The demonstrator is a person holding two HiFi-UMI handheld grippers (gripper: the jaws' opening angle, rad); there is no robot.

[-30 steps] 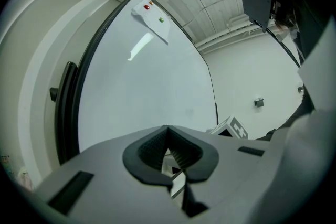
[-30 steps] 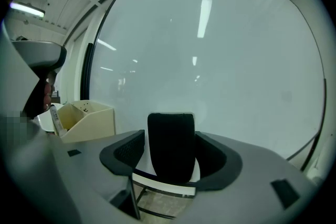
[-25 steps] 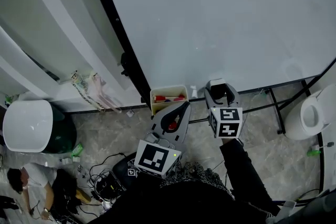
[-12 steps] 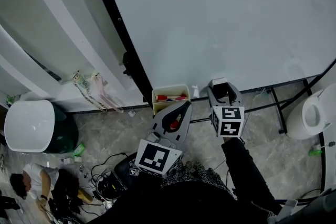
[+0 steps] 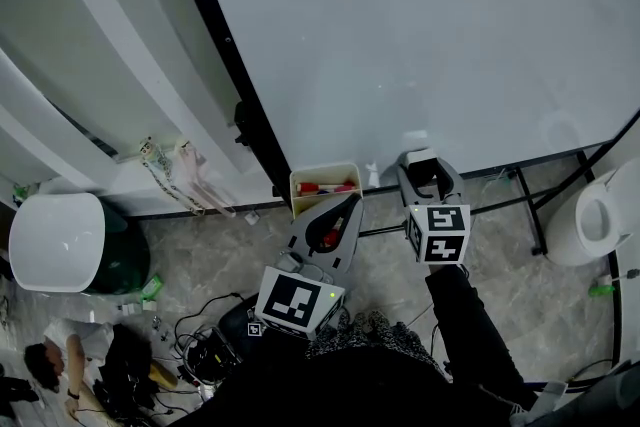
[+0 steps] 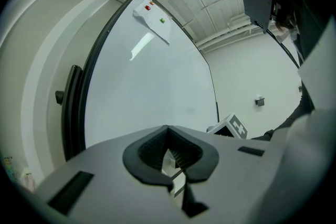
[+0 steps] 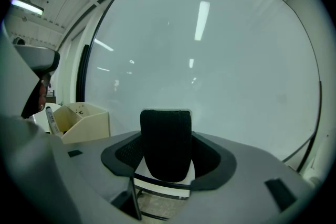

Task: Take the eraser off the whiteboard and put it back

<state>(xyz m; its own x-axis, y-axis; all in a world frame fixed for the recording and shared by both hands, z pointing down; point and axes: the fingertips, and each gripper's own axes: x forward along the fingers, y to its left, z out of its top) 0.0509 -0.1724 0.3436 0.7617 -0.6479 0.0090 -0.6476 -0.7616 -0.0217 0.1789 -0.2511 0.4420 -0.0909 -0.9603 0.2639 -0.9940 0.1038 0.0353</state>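
- The right gripper (image 5: 424, 171) has its jaws clamped on the eraser (image 7: 165, 148). The black felt sticks out of the grip and the white body sits down between the pads.
- The eraser is held right in front of the lower part of the whiteboard (image 5: 420, 25). I honestly can't tell if it's touching the surface or just shy of it.
- The left gripper (image 6: 169, 159) hangs below the whiteboard's bottom edge, jaws closed on nothing. It isn't part of the action as far as I can see.
- Biggest worry imo is letting go before the eraser sits flat on the whiteboard. I'm guessing it's the magnetic kind, and if only a corner catches, it probably slides or falls.
- Under the whiteboard there's only bare floor (image 5: 210, 245), no ledge that I can spot, so a drop goes all the way down.
- A lot of felt pokes past the jaws. Pressing it onto the whiteboard at an angle could lever it and twist it in the grip.
- The beige marker tray (image 5: 322, 181) hangs at the whiteboard's lower edge, nearer the black frame than the eraser is. A sideways swing along the whiteboard could clip it.
- Backing off with the jaws barely opened could drag the eraser off the whiteboard along with them.
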